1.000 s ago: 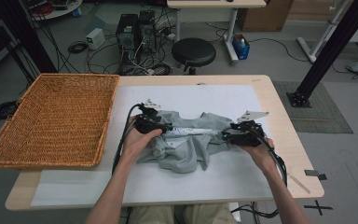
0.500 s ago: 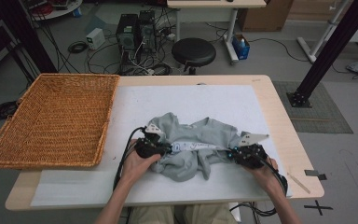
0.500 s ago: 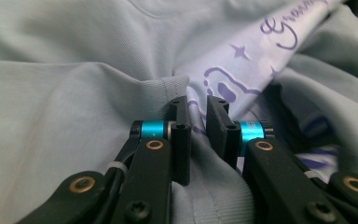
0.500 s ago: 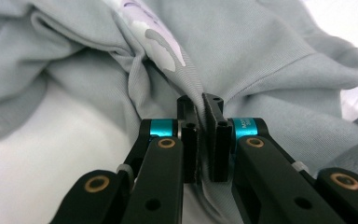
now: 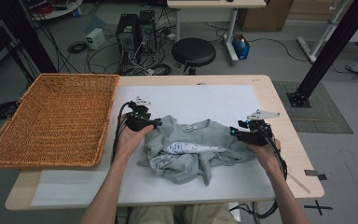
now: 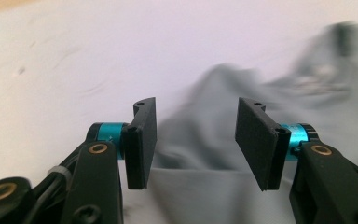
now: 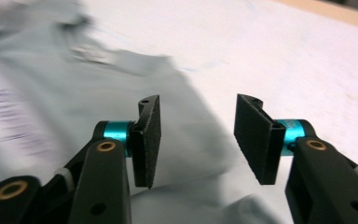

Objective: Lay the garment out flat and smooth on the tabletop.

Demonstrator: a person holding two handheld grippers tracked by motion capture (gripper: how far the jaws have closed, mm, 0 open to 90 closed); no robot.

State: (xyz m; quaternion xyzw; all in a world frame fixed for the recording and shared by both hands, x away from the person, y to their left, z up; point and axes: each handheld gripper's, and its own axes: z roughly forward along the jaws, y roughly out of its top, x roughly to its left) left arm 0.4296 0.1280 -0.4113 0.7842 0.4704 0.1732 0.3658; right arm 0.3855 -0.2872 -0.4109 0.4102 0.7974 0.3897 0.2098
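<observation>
High view had the grey shirt (image 5: 193,149) bunched mid-table on the white sheet (image 5: 205,100), and since a moment earlier the left gripper (image 5: 156,123) and right gripper (image 5: 233,132) had spread apart, jaws wide open and empty, so probably regrabbing next.

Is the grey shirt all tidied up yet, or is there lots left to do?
Lots left. The grey shirt lies crumpled on the white mat. Both the left gripper and right gripper sit open at its edges, gripping nothing. The wicker basket holds nothing.
</observation>
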